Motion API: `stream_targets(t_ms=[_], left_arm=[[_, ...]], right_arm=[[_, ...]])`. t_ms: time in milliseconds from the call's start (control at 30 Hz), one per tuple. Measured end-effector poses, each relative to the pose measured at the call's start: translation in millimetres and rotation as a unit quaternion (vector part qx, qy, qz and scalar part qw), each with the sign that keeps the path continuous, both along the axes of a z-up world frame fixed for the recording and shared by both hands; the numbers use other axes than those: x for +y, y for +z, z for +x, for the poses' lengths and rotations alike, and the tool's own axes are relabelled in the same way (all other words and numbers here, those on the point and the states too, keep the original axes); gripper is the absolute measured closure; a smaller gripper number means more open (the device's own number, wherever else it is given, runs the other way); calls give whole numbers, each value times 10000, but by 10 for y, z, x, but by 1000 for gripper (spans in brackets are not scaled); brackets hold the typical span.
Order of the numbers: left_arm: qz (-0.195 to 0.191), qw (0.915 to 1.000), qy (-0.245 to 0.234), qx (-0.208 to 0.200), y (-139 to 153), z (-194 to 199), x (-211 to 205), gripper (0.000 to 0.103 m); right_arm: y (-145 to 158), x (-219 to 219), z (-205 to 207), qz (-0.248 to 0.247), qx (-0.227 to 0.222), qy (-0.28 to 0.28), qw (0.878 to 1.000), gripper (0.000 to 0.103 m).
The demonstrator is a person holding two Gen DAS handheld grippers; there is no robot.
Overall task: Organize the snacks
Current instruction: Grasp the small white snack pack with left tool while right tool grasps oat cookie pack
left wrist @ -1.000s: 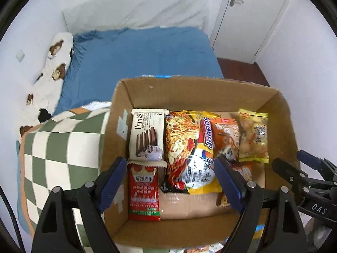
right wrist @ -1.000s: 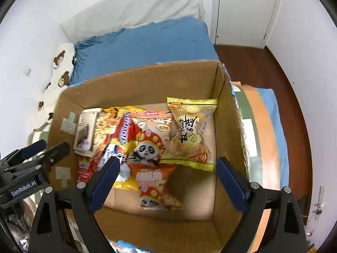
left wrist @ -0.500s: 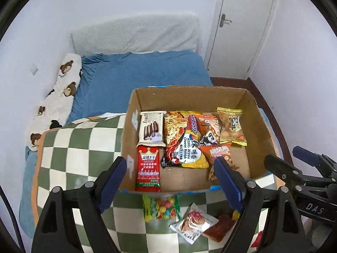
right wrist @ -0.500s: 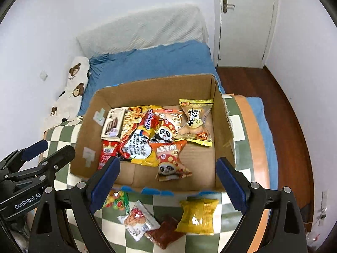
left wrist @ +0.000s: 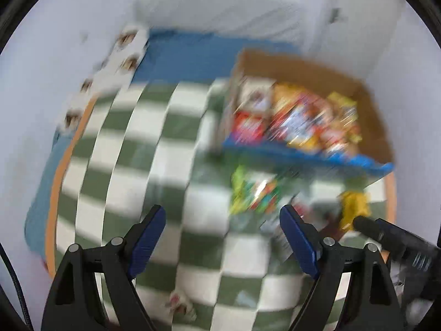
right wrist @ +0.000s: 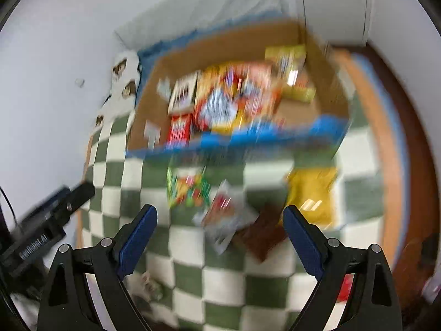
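Both views are motion-blurred. A cardboard box (right wrist: 154, 104) with a blue-taped front edge holds several snack packets and sits on a green-and-white checkered blanket (right wrist: 264, 281); it also shows in the left wrist view (left wrist: 374, 127). In front of it lie loose snacks: a green candy bag (right wrist: 187, 190), a clear packet (right wrist: 223, 218), a brown packet (right wrist: 264, 234) and a yellow bag (right wrist: 311, 195). My right gripper (right wrist: 220, 234) is open and empty above the loose packets. My left gripper (left wrist: 223, 240) is open and empty over the blanket, left of the candy bag (left wrist: 253, 190).
A blue bed sheet (left wrist: 190, 55) and a bear-print pillow (left wrist: 110, 66) lie beyond the blanket. A white door (right wrist: 333, 5) and brown wood floor (right wrist: 413, 143) are at the right. The other gripper shows at each view's edge (right wrist: 52, 215).
Both grippers have pulled back and away from the box; it looks smaller and farther. The loose snacks in front of it have come into view. The left view has swung left.
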State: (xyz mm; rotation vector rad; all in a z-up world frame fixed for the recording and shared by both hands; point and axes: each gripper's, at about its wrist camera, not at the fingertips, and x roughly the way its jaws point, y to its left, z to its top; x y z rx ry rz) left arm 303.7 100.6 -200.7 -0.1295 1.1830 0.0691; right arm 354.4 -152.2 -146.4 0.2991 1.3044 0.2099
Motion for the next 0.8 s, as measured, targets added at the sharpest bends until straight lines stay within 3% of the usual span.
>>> stream_targets(t_ms=[100,200,400,533,600,800], left_arm=[[-98,9969,514,583,-434,-253,347,19],[-153,9912,900,963,-716,-510,621,19],[-567,9736,1489,1635,-1185,-979,979,19],[-964,9594,1605,2109,-1517,-1254,1026,19],[-1195,9549,1614,2189,-1629,-1340,1000,19],[-1505,9514,1329,2336,-1873,-1322,806,19]], right_arm=[[-537,91,-18,359,623,-231,9971,8],[-1014,193,24,331,1082,-445,9926,9],[-1573,402,171,168,1543,-753,9850,11],[-1727,740,209,-545,1460,-308,9873,18],[-1716,870,161,-864,1265,54,9882,35],[-1670,1010,-276,-1188,1173,1272,9777,43]])
